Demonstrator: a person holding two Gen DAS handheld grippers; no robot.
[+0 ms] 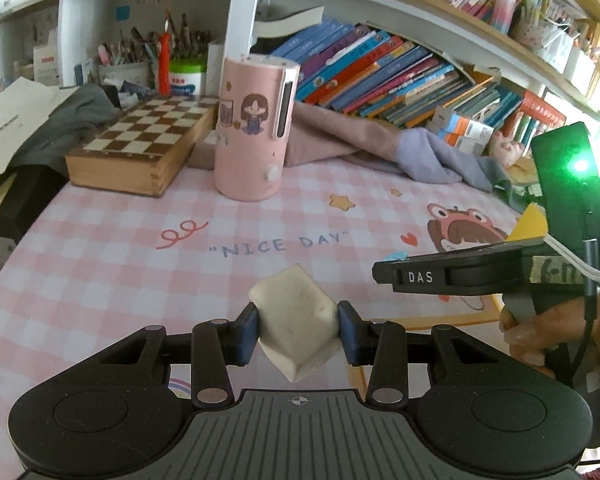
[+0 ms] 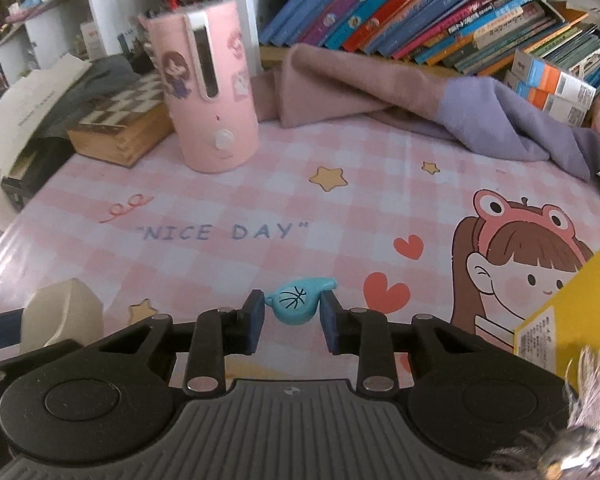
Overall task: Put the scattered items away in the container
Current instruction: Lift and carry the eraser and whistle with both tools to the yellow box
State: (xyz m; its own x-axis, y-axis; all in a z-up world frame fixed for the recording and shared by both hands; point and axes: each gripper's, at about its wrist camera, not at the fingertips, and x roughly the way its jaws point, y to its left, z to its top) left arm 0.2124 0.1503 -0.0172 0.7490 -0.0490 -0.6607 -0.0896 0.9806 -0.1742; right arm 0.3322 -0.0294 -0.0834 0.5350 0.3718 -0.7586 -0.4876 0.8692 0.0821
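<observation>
The pink checked mat [image 1: 112, 240] lay mostly bare in the middle, hemmed by the chessboard [image 1: 140, 148], pink cylinder [image 1: 252, 128] and cloth [image 2: 380, 88] at the back. Only my right view showed the yellow box [image 2: 572, 304] at the mat's right edge; only my left view showed my hand [image 1: 556, 332] on the other handle. My left gripper [image 1: 298, 330], tilted down, clamped the white block [image 1: 296, 320] off the mat. My right gripper [image 2: 293, 322] pinched the blue whistle [image 2: 296, 302] low on the mat.
</observation>
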